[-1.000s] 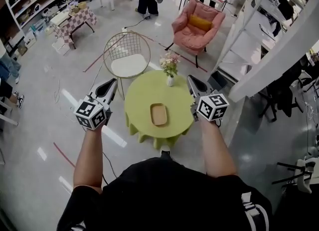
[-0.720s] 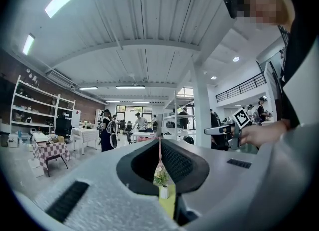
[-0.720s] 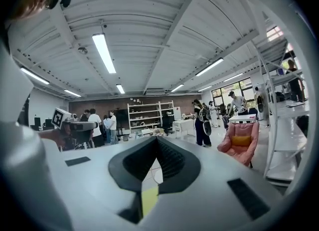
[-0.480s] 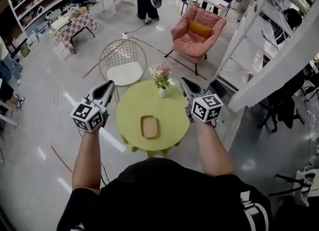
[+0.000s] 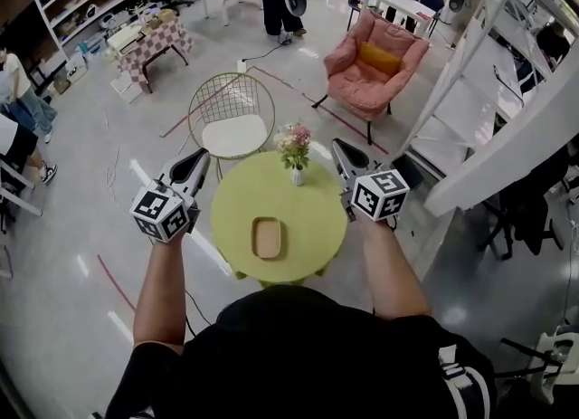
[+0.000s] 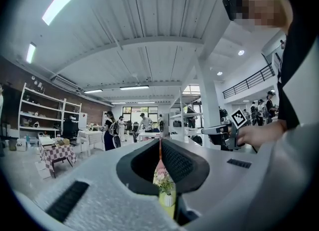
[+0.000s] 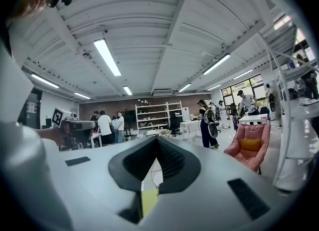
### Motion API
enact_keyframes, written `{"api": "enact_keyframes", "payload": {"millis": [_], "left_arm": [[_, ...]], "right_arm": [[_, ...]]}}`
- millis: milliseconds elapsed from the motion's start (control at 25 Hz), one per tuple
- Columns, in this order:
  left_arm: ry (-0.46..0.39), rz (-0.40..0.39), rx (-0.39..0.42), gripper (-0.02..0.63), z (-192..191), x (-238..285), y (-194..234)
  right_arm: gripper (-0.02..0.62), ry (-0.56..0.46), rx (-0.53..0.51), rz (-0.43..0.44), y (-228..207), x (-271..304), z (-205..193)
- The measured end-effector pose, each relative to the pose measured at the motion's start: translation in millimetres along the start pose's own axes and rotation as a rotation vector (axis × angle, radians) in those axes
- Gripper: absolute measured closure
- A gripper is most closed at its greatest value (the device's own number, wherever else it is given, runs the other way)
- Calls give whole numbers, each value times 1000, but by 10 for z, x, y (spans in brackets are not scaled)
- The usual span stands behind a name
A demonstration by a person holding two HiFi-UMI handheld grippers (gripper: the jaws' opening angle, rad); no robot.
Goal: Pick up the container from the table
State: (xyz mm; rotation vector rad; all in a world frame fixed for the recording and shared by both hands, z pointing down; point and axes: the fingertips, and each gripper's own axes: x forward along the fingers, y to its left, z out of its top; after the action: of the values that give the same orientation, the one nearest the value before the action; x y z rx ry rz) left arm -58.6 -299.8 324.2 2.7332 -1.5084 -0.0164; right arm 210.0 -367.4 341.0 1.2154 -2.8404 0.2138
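Note:
The container [image 5: 267, 237], a shallow tan oblong tray, lies on the round green table [image 5: 312, 227] just in front of me. A small vase of flowers [image 5: 295, 150] stands at the table's far edge. My left gripper [image 5: 201, 160] hangs in the air off the table's left side, its jaws shut with nothing between them. My right gripper [image 5: 339, 149] hovers off the right side, also shut and holding nothing. Both point level, well above the tray. In the left gripper view the flowers [image 6: 163, 180] show behind the closed left gripper [image 6: 160, 147]. The right gripper [image 7: 157, 142] is closed over a sliver of green table [image 7: 148, 200].
A gold wire chair [image 5: 232, 119] stands behind the table and a pink armchair [image 5: 375, 64] is further back right. A white stair frame [image 5: 488, 128] runs along the right. A checked table [image 5: 149, 42], shelves and several people are at the back.
I have walked closer to the table, which now sits nearer under my arms. Both grippers came along with me, still flanking it and still shut.

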Motion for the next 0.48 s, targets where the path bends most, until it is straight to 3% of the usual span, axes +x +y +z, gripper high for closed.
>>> {"api": "enact_keyframes", "payload": {"millis": [480], "left_arm": [[-6, -1, -4, 581, 33, -138, 241]], "right_arm": [[586, 19, -13, 16, 146, 295, 12]]}}
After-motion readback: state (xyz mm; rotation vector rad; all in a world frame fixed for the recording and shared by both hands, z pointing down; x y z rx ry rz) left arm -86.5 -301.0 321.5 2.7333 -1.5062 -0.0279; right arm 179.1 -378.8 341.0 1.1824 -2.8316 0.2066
